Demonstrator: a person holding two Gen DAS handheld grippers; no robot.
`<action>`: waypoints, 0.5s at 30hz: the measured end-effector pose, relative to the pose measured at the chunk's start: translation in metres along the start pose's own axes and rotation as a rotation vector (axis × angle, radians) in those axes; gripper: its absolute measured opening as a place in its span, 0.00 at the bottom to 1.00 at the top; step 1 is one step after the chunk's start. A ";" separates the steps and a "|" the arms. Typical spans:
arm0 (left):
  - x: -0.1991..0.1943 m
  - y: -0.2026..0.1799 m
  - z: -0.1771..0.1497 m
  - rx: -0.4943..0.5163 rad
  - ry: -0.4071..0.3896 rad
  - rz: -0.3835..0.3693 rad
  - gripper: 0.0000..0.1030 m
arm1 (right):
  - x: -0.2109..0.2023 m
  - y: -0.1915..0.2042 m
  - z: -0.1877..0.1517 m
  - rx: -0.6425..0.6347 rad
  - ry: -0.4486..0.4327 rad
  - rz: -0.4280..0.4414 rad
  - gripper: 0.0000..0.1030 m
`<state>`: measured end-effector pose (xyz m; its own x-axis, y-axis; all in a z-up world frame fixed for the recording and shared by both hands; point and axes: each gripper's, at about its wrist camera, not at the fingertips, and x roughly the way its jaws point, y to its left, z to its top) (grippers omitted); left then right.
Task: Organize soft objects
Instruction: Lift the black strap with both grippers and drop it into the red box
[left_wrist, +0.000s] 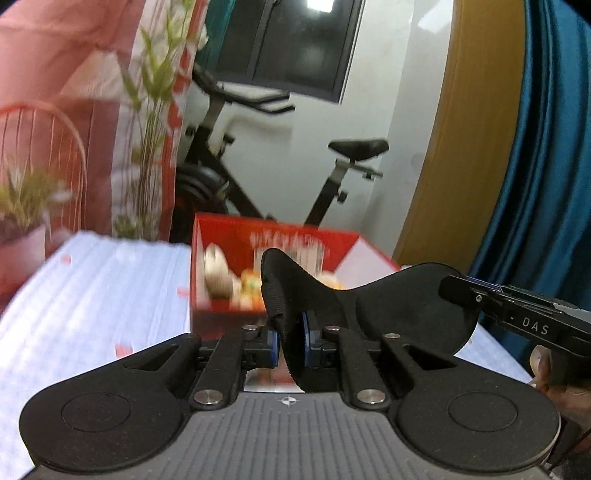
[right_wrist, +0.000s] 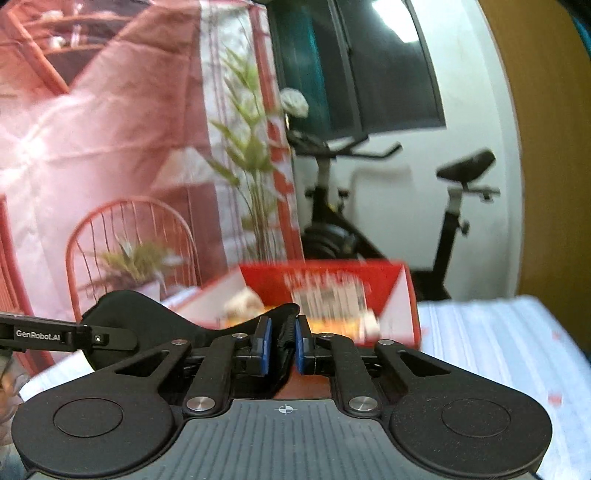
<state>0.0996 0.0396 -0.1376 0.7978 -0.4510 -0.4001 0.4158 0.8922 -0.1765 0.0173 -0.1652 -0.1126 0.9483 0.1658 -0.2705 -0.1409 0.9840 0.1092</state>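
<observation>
A black soft eye mask (left_wrist: 369, 306) is held stretched between both grippers above the table. My left gripper (left_wrist: 290, 341) is shut on one end of it. My right gripper (right_wrist: 283, 347) is shut on the other end, the mask (right_wrist: 147, 317) spreading away to the left in that view. Just beyond the mask stands an open red box (left_wrist: 229, 236) with several blurred soft toys inside; it also shows in the right wrist view (right_wrist: 402, 295). The right gripper's body (left_wrist: 532, 321) enters the left view at the right.
The table has a white striped cloth (left_wrist: 103, 288) with small red marks. Behind are a potted plant (left_wrist: 26, 206), a red wire chair (right_wrist: 129, 229), an exercise bike (left_wrist: 258, 177), a blue curtain (left_wrist: 546, 147) and a pink backdrop.
</observation>
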 end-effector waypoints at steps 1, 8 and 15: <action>0.004 -0.001 0.010 0.009 -0.008 -0.002 0.12 | 0.003 0.000 0.009 -0.007 -0.011 0.005 0.11; 0.049 -0.007 0.054 0.072 -0.013 0.015 0.12 | 0.046 -0.004 0.061 -0.092 -0.024 0.002 0.11; 0.109 -0.015 0.070 0.121 0.085 0.025 0.12 | 0.108 -0.009 0.072 -0.181 0.046 -0.072 0.11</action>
<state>0.2106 -0.0245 -0.1159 0.7708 -0.4205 -0.4787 0.4500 0.8911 -0.0581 0.1413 -0.1608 -0.0741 0.9445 0.0934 -0.3148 -0.1260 0.9884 -0.0848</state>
